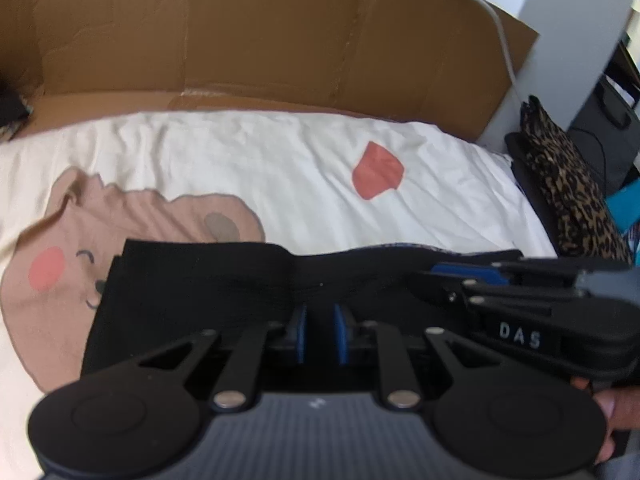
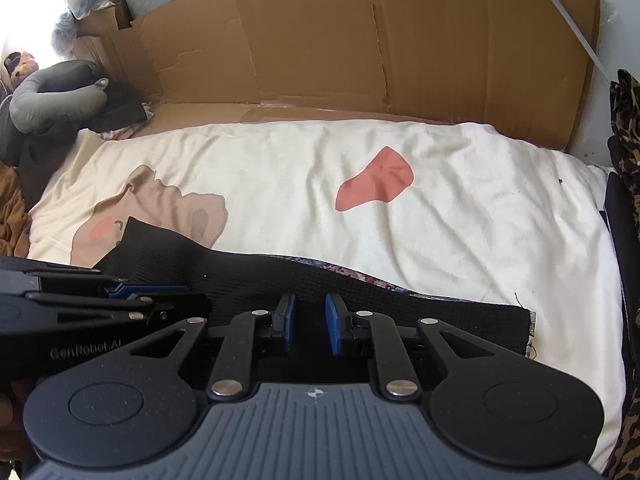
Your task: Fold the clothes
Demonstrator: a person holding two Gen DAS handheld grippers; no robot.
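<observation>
A black knit garment [image 1: 200, 280] [image 2: 440, 312] lies across the near part of a white bed sheet [image 1: 280, 168] [image 2: 460, 200]. A patterned underside shows along its far edge. My left gripper [image 1: 320, 332] has its blue pads close together, pinching the garment's near edge. My right gripper [image 2: 310, 328] grips the same edge further right, pads also nearly together with black cloth between them. Each gripper shows side-on in the other's view: the right gripper [image 1: 428, 280] at the right, the left gripper [image 2: 200, 300] at the left. The two are close together.
The sheet carries a brown bear print [image 1: 120, 232] [image 2: 160, 208] and a red heart [image 1: 376, 176] [image 2: 376, 186]. A cardboard sheet [image 1: 240, 40] [image 2: 360, 40] stands behind the bed. Leopard-print fabric [image 1: 568, 192] lies at the right, a grey neck pillow [image 2: 52, 92] at the far left. A hand [image 1: 616, 408] holds the right gripper.
</observation>
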